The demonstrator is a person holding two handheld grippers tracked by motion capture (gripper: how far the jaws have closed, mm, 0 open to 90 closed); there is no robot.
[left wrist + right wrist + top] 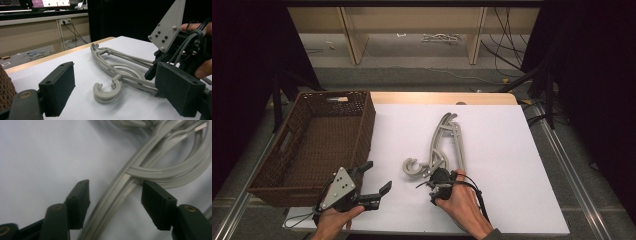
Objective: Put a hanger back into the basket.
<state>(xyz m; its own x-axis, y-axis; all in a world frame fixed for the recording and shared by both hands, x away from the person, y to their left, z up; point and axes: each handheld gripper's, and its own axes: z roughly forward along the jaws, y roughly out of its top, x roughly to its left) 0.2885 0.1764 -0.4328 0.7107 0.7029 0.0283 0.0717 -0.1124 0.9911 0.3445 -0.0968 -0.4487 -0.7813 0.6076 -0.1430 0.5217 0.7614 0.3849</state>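
Right gripper (438, 186) is down over the grey hangers (443, 147) mid-table w/ jaws spread either side of an arm, prob. lining up a grab, while left gripper (374, 178), released & empty, waits beside the basket (277, 175).

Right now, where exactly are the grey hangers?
In the high view, the grey hangers lie mid-table on the white sheet, right of the wicker basket, under the right gripper.

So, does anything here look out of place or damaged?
Nothing stands out. The grey hangers lie stacked flat on the white table, apparently unbroken. The wicker basket sits upright at the table's left. The right gripper is open astride a hanger bar.
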